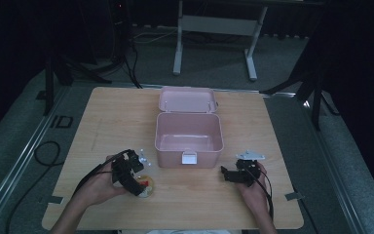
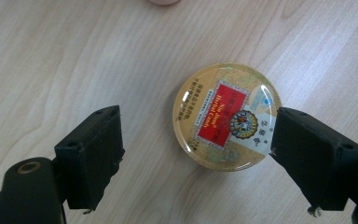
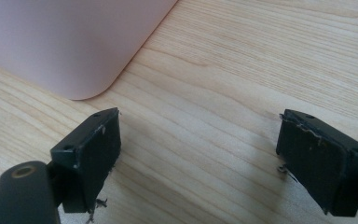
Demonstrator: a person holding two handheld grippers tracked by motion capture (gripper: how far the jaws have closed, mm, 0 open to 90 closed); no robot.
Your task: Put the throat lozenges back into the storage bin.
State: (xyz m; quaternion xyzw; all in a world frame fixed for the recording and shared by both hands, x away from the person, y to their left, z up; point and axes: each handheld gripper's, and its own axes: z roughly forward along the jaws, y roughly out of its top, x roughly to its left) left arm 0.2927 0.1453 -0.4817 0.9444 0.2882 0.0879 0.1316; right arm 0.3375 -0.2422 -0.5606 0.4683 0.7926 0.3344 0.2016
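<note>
Looking down on a pale wooden table (image 1: 102, 126) with rounded corners, the high view shows a dim room around it: grey carpet, dark curtains at the sides, cables on the floor at the left, and the white legs of another desk (image 1: 177, 46) at the back.

A pink box (image 1: 189, 134) stands near the table's middle with its lid hinged open toward the far edge, a white latch on its near wall and its inside bare.

A person's 2 forearms come in from the near edge. The left gripper (image 1: 143, 187) is held low over a round tin (image 1: 147, 184) lying flat on the table, near the box's front left corner. In the left gripper view, the tin (image 2: 227, 116) has a gold lid with a red label, and the left gripper (image 2: 196, 154) has its jaws spread wide, 1 touching or just beside the tin's rim, the other well apart from it.

The right gripper (image 1: 226, 174) is near the box's front right corner. In the right gripper view, its jaws (image 3: 198, 158) stand wide open over bare wood grain, with a rounded corner of the box (image 3: 70, 42) just ahead.
</note>
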